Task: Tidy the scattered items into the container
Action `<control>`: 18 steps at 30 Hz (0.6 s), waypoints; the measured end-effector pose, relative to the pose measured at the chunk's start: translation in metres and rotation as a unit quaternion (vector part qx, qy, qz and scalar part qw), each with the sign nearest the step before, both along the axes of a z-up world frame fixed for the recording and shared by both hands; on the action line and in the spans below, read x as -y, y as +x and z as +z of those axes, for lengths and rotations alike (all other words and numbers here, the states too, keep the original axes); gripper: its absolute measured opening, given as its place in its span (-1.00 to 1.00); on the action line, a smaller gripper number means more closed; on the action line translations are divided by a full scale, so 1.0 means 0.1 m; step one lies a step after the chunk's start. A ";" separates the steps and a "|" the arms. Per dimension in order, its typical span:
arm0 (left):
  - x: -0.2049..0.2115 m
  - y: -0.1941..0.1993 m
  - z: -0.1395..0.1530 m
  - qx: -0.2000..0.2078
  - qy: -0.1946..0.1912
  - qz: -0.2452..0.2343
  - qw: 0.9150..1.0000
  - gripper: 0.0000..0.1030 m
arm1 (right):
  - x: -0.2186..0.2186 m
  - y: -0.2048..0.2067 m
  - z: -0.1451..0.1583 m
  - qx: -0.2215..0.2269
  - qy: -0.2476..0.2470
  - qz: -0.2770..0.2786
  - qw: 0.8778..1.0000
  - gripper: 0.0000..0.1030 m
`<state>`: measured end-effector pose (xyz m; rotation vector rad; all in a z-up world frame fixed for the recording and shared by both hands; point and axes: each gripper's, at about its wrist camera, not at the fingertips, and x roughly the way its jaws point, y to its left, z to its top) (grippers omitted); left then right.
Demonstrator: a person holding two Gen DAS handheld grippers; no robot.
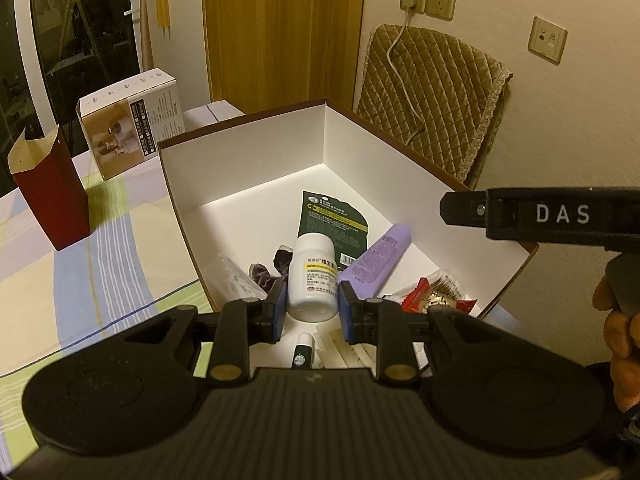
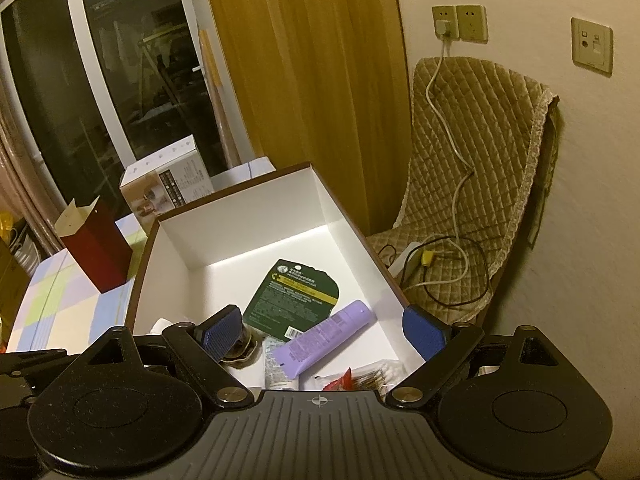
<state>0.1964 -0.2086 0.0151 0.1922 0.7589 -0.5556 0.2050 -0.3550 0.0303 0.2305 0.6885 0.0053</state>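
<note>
A white box (image 1: 248, 160) with a brown rim stands open on the table. Inside lie a dark green sachet (image 1: 332, 224), a purple tube (image 1: 378, 258), a red snack wrapper (image 1: 432, 296), a dark scrunchie (image 1: 264, 272) and a small green tube (image 1: 303, 350). My left gripper (image 1: 312, 306) is shut on a white pill bottle (image 1: 312, 276), held low over the box's near end. My right gripper (image 2: 324, 334) stands open and empty above the box (image 2: 240, 232), over the purple tube (image 2: 328, 340) and green sachet (image 2: 296, 296). One of its black fingers (image 1: 464, 208) juts in from the right.
A red paper bag (image 1: 52, 196) and a printed carton (image 1: 132, 120) stand on the checked tablecloth (image 1: 100, 260) left of the box. A chair with a quilted cover (image 1: 432, 100) and a trailing white cable sits behind it against the wall. A hand (image 1: 620, 320) shows at the right edge.
</note>
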 end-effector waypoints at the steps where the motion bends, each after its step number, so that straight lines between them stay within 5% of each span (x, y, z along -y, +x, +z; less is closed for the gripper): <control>1: 0.00 0.00 0.00 0.000 0.000 0.000 1.000 -0.57 | 0.00 0.00 0.00 -0.001 0.001 0.000 1.000 0.80; 18: 0.02 0.03 0.01 0.004 0.003 0.000 1.000 -0.57 | 0.03 0.00 -0.01 -0.003 0.009 -0.006 1.000 0.80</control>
